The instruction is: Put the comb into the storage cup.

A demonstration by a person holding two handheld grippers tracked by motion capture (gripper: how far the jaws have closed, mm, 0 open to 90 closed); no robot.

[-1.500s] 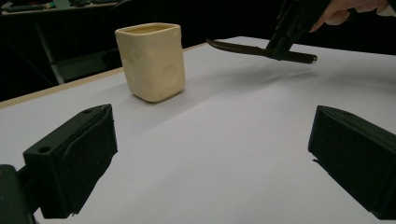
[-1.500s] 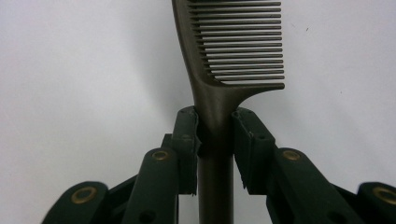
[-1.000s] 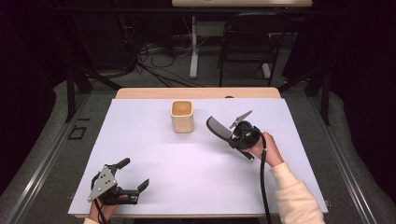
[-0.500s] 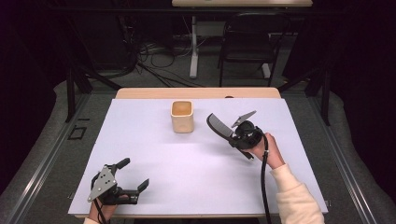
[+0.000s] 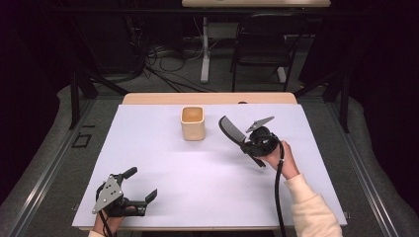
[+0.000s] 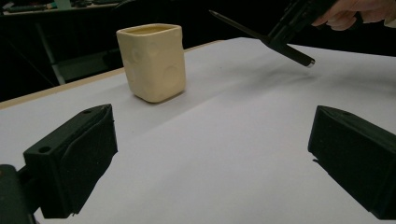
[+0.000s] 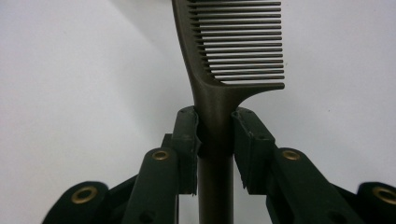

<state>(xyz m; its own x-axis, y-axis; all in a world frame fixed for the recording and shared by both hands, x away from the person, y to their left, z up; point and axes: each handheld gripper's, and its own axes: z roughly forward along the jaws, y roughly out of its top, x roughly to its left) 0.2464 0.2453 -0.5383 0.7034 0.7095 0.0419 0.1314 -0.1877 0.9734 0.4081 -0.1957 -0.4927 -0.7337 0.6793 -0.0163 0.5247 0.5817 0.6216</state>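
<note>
My right gripper (image 5: 247,141) is held above the table's right half and is shut on the handle of a black comb (image 5: 231,129). The comb's toothed end points up and left, toward a cream square cup (image 5: 192,123) standing upright at the middle back. In the right gripper view both pads clamp the comb (image 7: 233,42) just below its teeth, at my right gripper (image 7: 215,127). My left gripper (image 5: 142,183) rests near the front left corner, open with nothing between its jaws. Its own view looks past my left gripper (image 6: 210,154) at the cup (image 6: 152,63) and the comb (image 6: 261,35).
A white sheet (image 5: 207,168) covers the wooden table (image 5: 148,98), whose bare strip runs along the back. A person's hand and pale sleeve (image 5: 311,207) come in at the front right. A dark chair (image 5: 259,54) and cables lie beyond the table.
</note>
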